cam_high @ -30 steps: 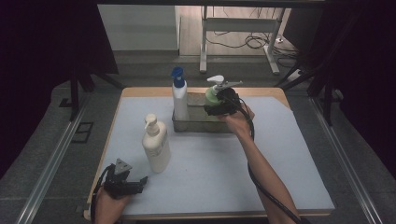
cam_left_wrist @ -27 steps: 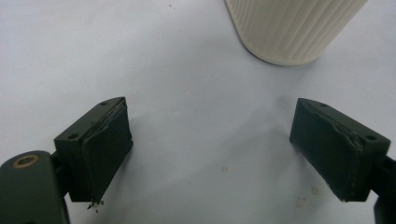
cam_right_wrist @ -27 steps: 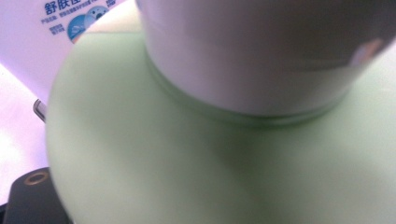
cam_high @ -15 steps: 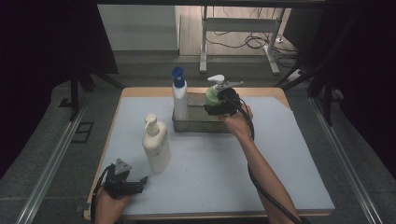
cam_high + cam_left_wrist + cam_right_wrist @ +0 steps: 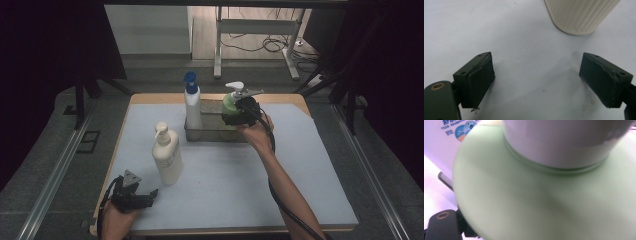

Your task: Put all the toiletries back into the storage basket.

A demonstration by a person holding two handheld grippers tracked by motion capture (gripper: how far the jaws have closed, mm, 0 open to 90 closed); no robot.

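Green bottle with white collar, pressed close against the tongs.

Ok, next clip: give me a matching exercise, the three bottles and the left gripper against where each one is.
Things:
1. green bottle
2. blue-capped bottle
3. cream bottle
4. left gripper

Places:
A. standing alone on the white mat
B. left end of the clear tray
C. near left corner, jaws open and empty
D. right end of the tray, at the right gripper

Pairs: 1-D, 2-B, 3-A, 4-C

Blue-cap bottle in tray; cream pump bottle on mat.
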